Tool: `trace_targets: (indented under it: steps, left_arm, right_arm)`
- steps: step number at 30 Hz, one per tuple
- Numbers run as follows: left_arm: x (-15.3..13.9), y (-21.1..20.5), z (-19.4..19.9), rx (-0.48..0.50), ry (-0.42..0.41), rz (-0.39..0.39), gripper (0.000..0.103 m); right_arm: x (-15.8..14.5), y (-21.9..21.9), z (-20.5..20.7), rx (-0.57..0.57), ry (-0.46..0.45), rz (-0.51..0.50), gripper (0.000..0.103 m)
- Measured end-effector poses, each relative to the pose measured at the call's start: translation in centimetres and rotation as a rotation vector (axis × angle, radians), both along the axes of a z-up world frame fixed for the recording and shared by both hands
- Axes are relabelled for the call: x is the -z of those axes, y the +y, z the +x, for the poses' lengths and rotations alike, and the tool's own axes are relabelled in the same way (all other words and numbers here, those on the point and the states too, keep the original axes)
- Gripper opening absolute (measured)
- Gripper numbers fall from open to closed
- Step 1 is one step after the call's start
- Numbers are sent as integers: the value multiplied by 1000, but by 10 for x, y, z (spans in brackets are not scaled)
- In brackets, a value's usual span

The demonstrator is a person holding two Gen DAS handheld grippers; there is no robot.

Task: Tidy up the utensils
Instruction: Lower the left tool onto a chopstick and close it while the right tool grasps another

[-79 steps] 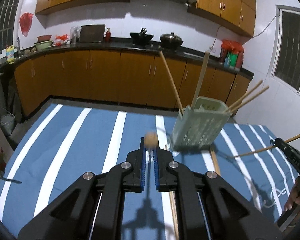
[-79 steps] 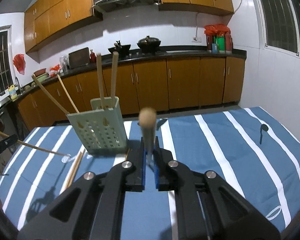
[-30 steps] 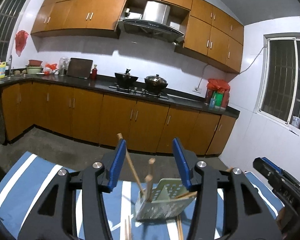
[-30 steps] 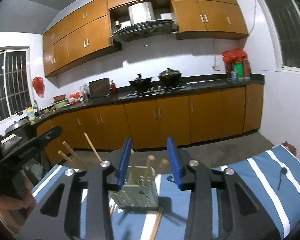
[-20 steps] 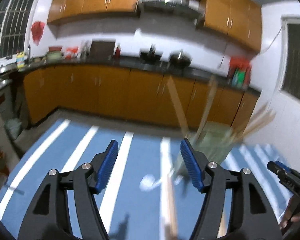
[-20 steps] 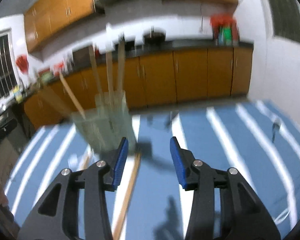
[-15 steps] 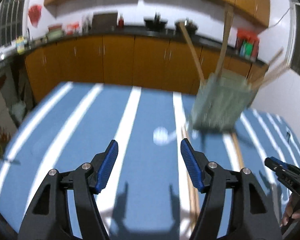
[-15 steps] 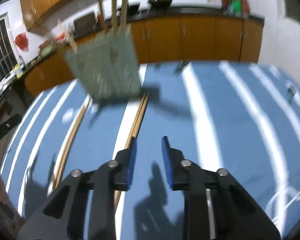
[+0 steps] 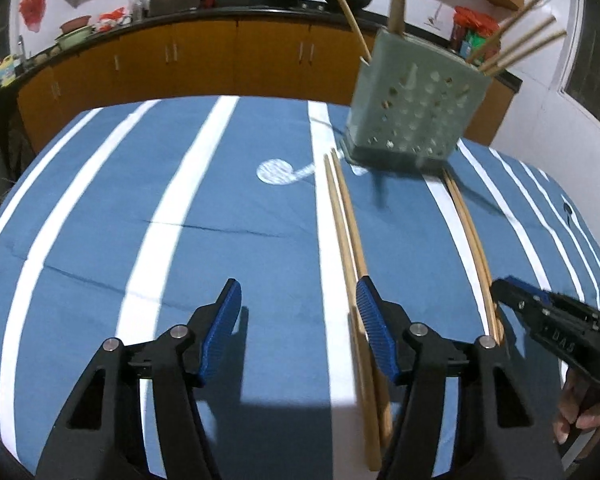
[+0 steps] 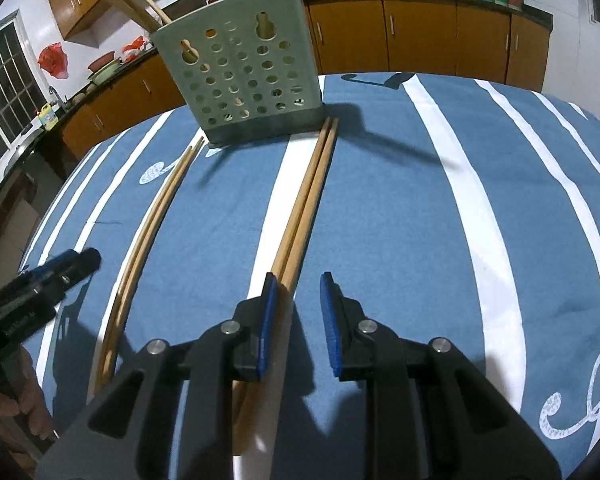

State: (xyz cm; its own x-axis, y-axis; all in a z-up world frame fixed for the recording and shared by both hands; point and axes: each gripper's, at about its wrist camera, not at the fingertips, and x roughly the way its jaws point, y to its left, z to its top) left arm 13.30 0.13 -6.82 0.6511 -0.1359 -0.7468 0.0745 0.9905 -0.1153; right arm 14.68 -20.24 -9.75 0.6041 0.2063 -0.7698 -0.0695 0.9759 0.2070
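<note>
Left gripper (image 9: 298, 310) spread wide, empty, low over striped cloth (image 9: 228, 216); chopstick pair (image 9: 346, 236) by its right finger. Right gripper (image 10: 298, 306) parted, empty, second pair (image 10: 306, 204) under its left pad. Green holder (image 10: 244, 76) at 12 o'clock, sticks upright inside.

left tongs (image 9: 298, 312) open, empty | chopstick pair (image 9: 346, 232) under right finger | holder (image 9: 416, 108) beyond

Chopstick pairs (image 10: 306, 200) (image 10: 148, 232) on tablecloth (image 10: 400, 220) — holder (image 10: 244, 76) behind.
</note>
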Motion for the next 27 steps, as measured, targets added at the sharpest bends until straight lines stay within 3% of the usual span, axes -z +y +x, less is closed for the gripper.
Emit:
trace_targets:
  steps: [3, 6, 9, 19, 25, 27]
  left_arm:
    - [7, -5, 0, 17, 20, 2, 52]
    - [10, -8, 0, 30, 35, 5, 47]
    - [12, -10, 0, 43, 49, -5, 41]
    - [11, -19, -5, 90, 58, -8, 31]
    - [15, -28, -6, 93, 45, 60, 20]
    - [15, -25, -3, 78, 42, 64, 12]
  right_arm:
    - [0, 5, -1, -10, -11, -40, 21]
    - [1, 11, -2, -9, -25, -135, 11]
    - [1, 9, -1, 11, -35, -176, 9]
    - [1, -42, -1, 152, -22, -165, 8]
    - [2, -48, -4, 152, -25, -169, 9]
    - [2, -45, -5, 137, -29, -171, 9]
